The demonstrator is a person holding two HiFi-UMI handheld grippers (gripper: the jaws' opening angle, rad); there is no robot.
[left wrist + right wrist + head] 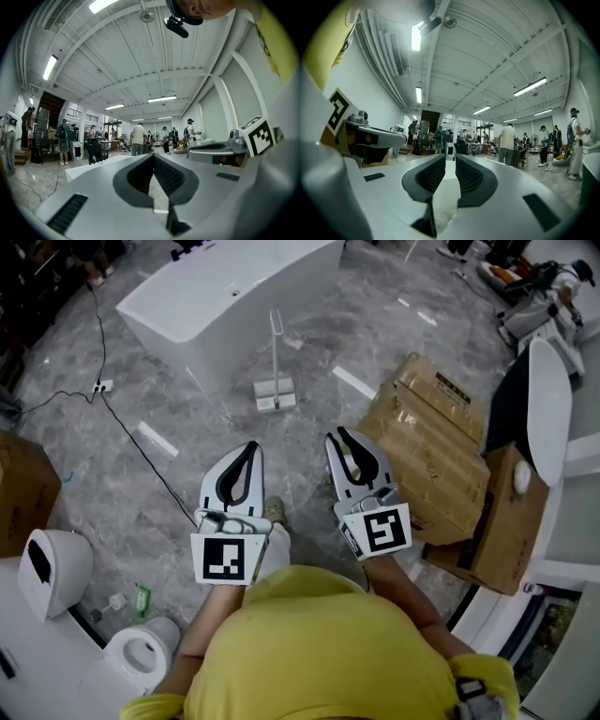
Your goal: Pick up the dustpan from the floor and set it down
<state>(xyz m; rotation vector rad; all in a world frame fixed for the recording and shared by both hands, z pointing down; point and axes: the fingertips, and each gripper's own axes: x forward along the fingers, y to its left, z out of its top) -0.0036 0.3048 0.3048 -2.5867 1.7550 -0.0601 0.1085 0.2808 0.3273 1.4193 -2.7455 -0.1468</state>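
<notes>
Both of my claws stick out flat in front of me, side by side. My left claw (pixel 250 446) has its jaws pressed together at the tips, and it holds nothing. My right claw (pixel 336 435) has its jaws a tiny bit apart, and the gap is empty.

The dustpan (pixel 275 395) is white. It sits on the grey floor (pixel 394 334), well ahead of both claws and just in front of the big white bathtub (pixel 225 296). Its pan lies on the floor, and its thin handle (pixel 274 343) stands straight up, so its long side runs up and down. I cannot tell which way the pan's mouth faces.

My left arm (pixel 204 620) and right arm (pixel 405 592) are bent and kept close to my yellow shirt (pixel 328 643). Cardboard boxes (pixel 422 456) lie on the floor to my right.
</notes>
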